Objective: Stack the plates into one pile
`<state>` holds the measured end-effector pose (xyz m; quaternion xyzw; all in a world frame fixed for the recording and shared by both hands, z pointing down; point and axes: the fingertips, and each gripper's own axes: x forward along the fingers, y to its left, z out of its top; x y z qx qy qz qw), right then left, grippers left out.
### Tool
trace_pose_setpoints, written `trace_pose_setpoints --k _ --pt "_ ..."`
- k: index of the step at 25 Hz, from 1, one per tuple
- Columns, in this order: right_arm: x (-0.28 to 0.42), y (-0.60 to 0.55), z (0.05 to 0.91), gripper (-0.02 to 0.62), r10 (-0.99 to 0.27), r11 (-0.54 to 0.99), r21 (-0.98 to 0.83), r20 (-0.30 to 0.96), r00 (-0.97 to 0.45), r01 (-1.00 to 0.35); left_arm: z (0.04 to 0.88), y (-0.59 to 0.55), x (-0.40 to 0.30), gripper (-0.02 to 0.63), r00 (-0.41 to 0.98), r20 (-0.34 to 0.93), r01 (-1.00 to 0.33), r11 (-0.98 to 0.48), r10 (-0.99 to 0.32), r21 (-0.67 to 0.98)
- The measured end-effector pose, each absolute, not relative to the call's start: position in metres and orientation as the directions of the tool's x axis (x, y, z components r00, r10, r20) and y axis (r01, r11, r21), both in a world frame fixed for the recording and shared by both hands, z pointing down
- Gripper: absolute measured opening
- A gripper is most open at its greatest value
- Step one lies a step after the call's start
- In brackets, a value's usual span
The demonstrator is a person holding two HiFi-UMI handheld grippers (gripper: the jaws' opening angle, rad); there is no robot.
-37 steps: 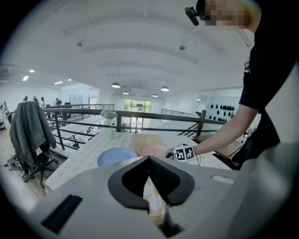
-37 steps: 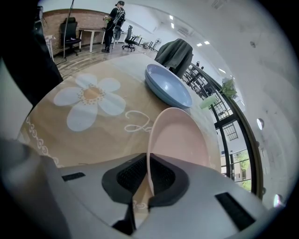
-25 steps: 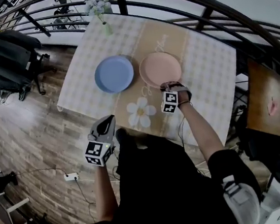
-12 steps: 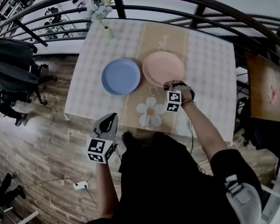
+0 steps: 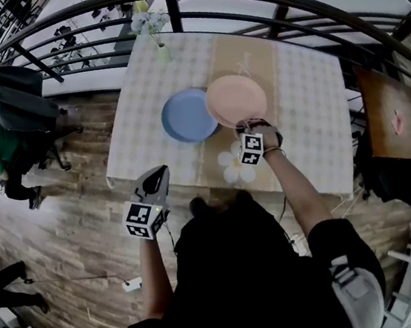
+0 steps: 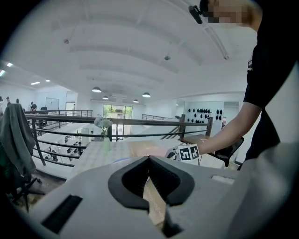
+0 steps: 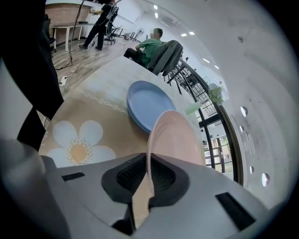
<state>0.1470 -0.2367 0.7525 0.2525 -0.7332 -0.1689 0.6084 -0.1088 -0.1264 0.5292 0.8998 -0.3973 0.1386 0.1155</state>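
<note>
Our right tool (image 7: 148,186) grips the pink plate (image 5: 236,99), seemingly overlapping the blue plate (image 5: 188,115) at its 3 o'clock edge; our left tool (image 6: 149,163) is closed, empty.

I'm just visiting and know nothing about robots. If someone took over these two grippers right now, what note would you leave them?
Right gripper: fingers shut on the near rim of the pink plate, which is tilted and overlaps the blue plate's right edge.
Left gripper: shut, empty, held off the table at the person's side.
Blue plate: flat on the table.
Done: pink plate gripped.
Left: set it squarely on the blue plate, then release.
</note>
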Motion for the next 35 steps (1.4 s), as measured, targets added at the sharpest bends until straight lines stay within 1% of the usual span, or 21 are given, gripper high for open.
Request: trace_pose_setpoints --k 6,11,23,26,29,35 --pt "0.108 -0.234 0.758 0.018 -0.571 0.818 0.549 0.813 -0.118 -0.173 0.533 -0.137 -0.141 0.002 0.674 0.335 -0.721 -0.685 -0.658 0.107" --pt "0.072 -0.235 0.763 0.018 -0.563 0.825 0.545 0.816 -0.129 -0.151 0.533 -0.14 -0.17 0.002 0.669 0.335 -0.727 -0.677 -0.664 0.111" --pt "-0.013 -0.245 0.791 0.017 -0.526 0.849 0.525 0.829 -0.19 -0.063 0.552 -0.117 -0.251 0.002 0.562 0.372 -0.818 -0.563 -0.739 0.118" --pt "-0.027 -0.244 0.798 0.017 -0.512 0.856 0.516 0.835 -0.199 -0.037 0.554 -0.11 -0.265 0.002 0.536 0.378 -0.836 -0.536 -0.755 0.115" --pt "-0.034 -0.239 0.806 0.015 -0.498 0.864 0.501 0.842 -0.205 -0.041 0.56 -0.104 -0.272 0.002 0.521 0.381 -0.847 -0.519 -0.764 0.116" --pt "-0.036 -0.241 0.806 0.023 -0.522 0.85 0.526 0.829 -0.199 -0.039 0.565 -0.105 -0.268 0.002 0.531 0.388 -0.839 -0.53 -0.753 0.121"
